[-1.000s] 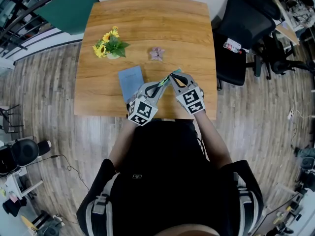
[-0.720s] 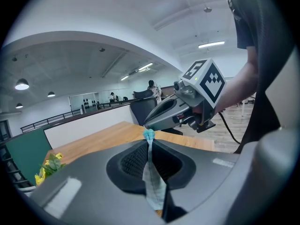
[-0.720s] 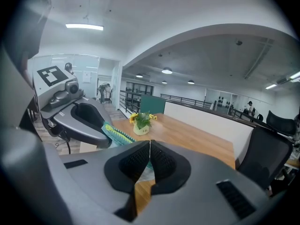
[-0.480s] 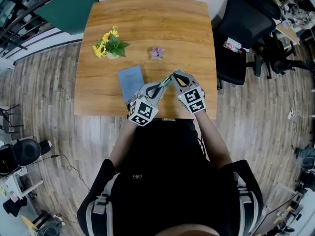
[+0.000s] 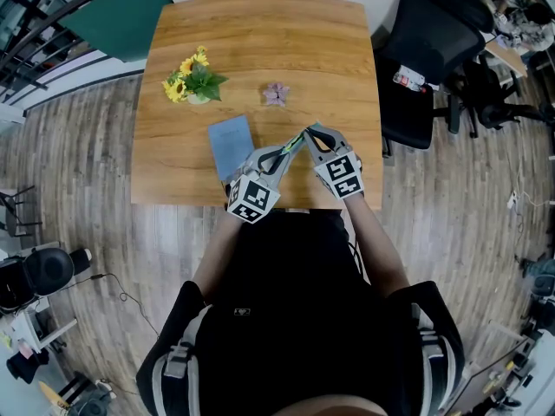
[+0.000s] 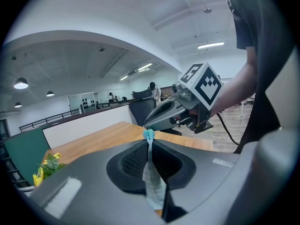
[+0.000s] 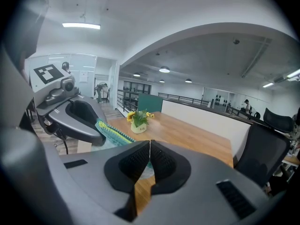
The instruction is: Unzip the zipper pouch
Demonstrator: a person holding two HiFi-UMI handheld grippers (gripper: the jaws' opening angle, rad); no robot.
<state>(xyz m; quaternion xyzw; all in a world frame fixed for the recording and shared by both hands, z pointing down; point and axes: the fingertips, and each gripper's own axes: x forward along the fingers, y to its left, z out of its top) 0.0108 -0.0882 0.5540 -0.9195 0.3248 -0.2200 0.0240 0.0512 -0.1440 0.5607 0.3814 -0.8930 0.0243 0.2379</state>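
Currently, the zipper pouch hangs above the front edge of the wooden table, stretched between the two grippers. The left gripper is clenched on a thin fold of the pouch's pale fabric, and a teal tip protrudes just past its pads. The right gripper has its jaws pressed together at the opposite end of the pouch. The part it pinches is too thin to identify. The teal-and-yellow zipper strip runs from there toward the left gripper.

A blue booklet lies flat on the table, just beside the left gripper on its outer side. Farther back stand a pot of yellow sunflowers and a small purple object, both well apart from the pouch. A black office chair stands off the table's right edge.
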